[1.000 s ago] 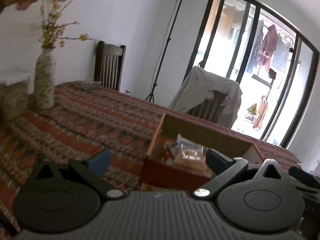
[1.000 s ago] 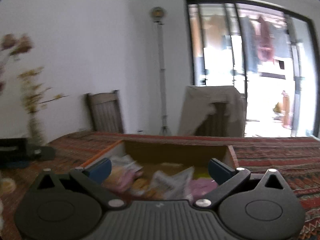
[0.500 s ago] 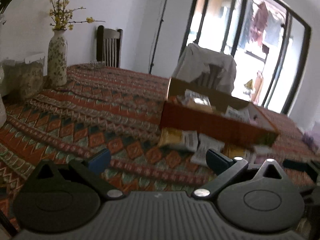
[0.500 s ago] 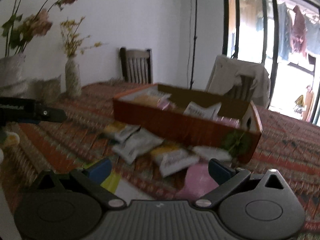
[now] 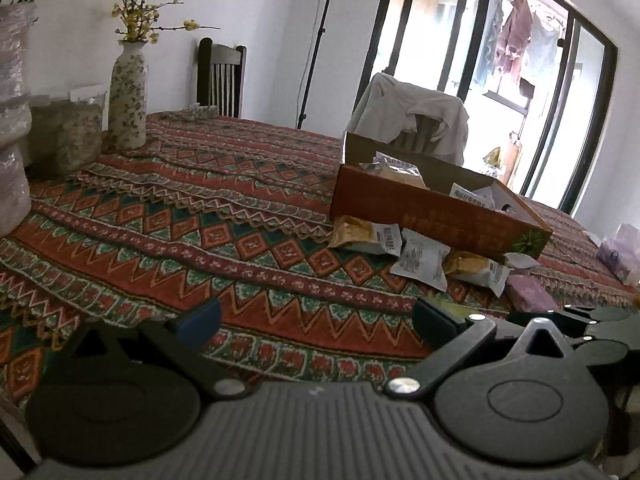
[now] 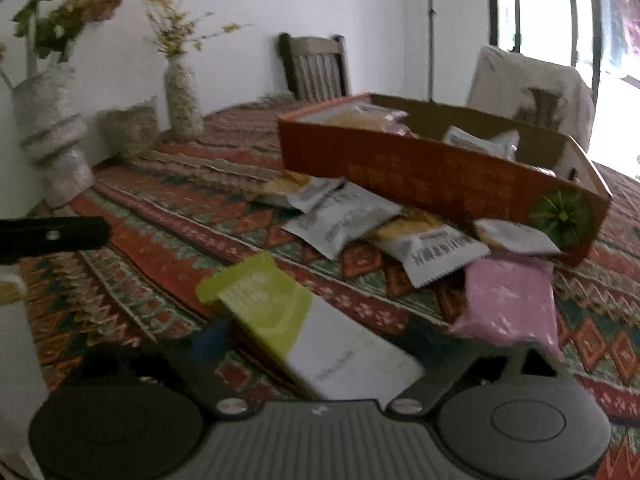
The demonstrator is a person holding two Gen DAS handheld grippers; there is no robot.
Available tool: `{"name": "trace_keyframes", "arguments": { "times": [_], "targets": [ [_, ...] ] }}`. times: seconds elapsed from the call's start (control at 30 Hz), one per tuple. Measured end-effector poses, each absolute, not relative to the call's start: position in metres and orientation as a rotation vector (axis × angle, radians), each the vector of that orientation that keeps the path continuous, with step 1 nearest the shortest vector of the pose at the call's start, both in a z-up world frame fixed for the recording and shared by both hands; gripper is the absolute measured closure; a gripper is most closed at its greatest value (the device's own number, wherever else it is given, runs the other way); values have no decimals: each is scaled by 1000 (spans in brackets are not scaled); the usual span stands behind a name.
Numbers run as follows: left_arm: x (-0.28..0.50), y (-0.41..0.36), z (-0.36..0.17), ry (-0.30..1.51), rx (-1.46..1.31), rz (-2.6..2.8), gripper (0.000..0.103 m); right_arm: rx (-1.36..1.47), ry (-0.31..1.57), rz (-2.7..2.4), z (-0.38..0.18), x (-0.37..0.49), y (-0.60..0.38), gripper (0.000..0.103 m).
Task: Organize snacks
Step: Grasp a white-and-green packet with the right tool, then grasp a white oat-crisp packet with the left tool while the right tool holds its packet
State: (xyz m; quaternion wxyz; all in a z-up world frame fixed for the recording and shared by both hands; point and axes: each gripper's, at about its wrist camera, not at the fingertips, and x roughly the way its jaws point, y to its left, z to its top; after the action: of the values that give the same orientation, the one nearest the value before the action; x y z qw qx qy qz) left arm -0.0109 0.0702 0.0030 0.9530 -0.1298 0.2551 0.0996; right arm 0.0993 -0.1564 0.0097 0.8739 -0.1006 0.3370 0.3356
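I had the right hand-held gripper (image 6: 320, 340) low over the counter (image 6: 160, 248), its jaws just then closing in from wide around the green-and-white packet (image 6: 304, 328) that lay flat on the patterned cloth between them; the picture was blurred there, and I could not see either pad pressing on the wrapper, so I counted it as not yet gripped. The left hand-held gripper (image 5: 316, 320) stood open and empty over bare cloth, well apart from the snacks. The orange box (image 6: 432, 176) sat further back with several packets already inside it, and a loose heap of wrapped snacks (image 6: 360, 224) lay against its near wall, with a pink packet (image 6: 508, 300) just beside the right end of that heap. As I judged it, the step in hand was to take up the green-and-white packet and carry it to the box. To do that well I wanted the pads to meet the packet across its narrow width, near the middle, low enough to catch the flat wrapper without pinching the cloth under it. A flat packet will likely slide or buckle if squeezed at one corner, so I meant to close slowly, lift straight up, then clear the box's near wall before letting go.
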Motion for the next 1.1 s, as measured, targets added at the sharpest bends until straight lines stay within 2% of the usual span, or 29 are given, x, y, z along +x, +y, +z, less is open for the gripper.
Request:
{"name": "trace_keyframes", "arguments": {
  "times": [0.07,0.13,0.53,0.87,1.1],
  "targets": [
    [-13,72,4,514,-267,206,0,-195,705,714,11,93,-159,52],
    [-12,73,5,514,-268,207,0,-210,702,724,11,86,-159,61],
    [-8,71,1,524,-273,184,0,-266,666,679,14,66,-148,66],
    [14,71,18,506,-287,189,0,-171,524,605,47,62,-170,67],
    [21,69,8,540,-292,175,0,-182,587,608,27,67,-166,67]
  ]
}}
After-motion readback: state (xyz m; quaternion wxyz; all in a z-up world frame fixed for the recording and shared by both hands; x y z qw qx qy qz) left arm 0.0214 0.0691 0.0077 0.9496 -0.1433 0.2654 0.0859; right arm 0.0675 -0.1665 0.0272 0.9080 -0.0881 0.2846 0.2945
